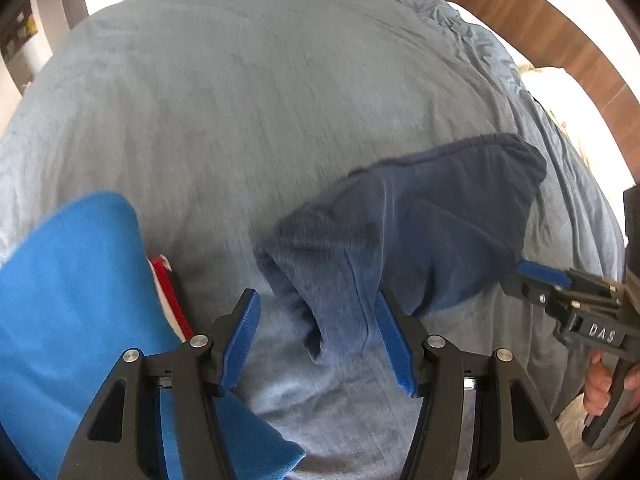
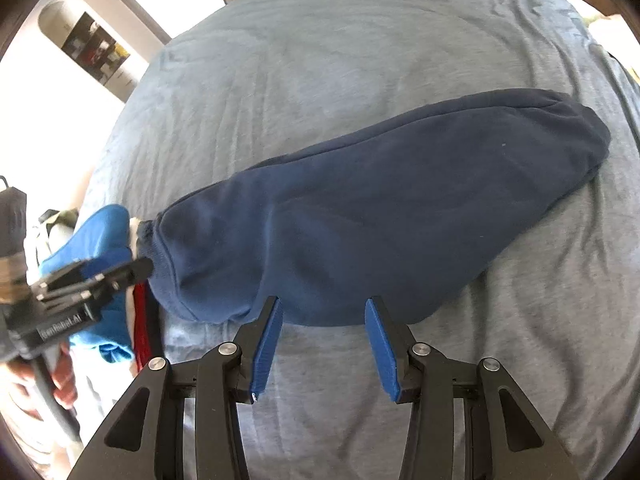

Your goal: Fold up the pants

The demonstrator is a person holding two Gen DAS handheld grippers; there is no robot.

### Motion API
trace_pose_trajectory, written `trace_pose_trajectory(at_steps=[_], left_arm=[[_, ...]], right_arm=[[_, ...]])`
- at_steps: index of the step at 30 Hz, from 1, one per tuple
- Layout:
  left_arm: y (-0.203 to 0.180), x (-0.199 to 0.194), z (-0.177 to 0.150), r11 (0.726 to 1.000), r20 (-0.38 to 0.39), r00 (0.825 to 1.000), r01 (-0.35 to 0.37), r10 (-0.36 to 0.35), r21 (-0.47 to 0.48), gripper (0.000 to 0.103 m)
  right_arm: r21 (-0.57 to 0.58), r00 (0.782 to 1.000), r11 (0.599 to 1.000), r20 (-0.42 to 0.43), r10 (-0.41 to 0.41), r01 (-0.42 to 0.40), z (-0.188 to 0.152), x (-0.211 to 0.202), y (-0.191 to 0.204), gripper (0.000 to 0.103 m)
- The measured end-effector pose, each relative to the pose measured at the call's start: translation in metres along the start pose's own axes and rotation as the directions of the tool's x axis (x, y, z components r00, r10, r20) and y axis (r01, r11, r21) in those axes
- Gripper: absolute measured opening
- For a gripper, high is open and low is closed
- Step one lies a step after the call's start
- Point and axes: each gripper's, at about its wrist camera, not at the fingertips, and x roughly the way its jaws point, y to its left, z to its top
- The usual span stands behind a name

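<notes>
Navy sweatpants (image 2: 380, 208) lie stretched out, folded lengthwise, on a grey-blue bed sheet (image 2: 320, 60). In the right wrist view my right gripper (image 2: 324, 300) stands open just short of the pants' near edge, with only sheet between its pads. My left gripper (image 2: 136, 270) is at the left, by the cuffed end. In the left wrist view the left gripper (image 1: 316, 294) is open, and the narrow end of the pants (image 1: 400, 232) lies loose between its fingertips, gripped by neither pad. My right gripper (image 1: 540, 274) comes in from the right at the pants' edge.
A bright blue garment (image 1: 72, 300) and a red and white item (image 1: 168, 288) lie by the left gripper. A wooden headboard (image 1: 520, 20) runs along the bed's far side. A hand (image 1: 600, 384) holds the right gripper's handle. The sheet (image 1: 240, 100) stretches far beyond the pants.
</notes>
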Motion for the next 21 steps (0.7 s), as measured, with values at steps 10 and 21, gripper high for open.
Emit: trace_pose_trajectory(at_steps=[10, 21], left_arm=[[0.013, 0.009, -0.001, 0.995, 0.078, 0.995, 0.062, -0.068, 0.073, 0.063], [0.009, 0.026, 0.014, 0.996, 0.097, 0.993, 0.069, -0.074, 0.048, 0.064]], right_arm=[[-0.097, 0.999, 0.995, 0.021, -0.029, 0.031, 0.003, 0.007, 0.024, 0.044], [-0.119, 0.999, 0.992, 0.004, -0.045, 0.045, 0.004, 0.014, 0.030, 0.044]])
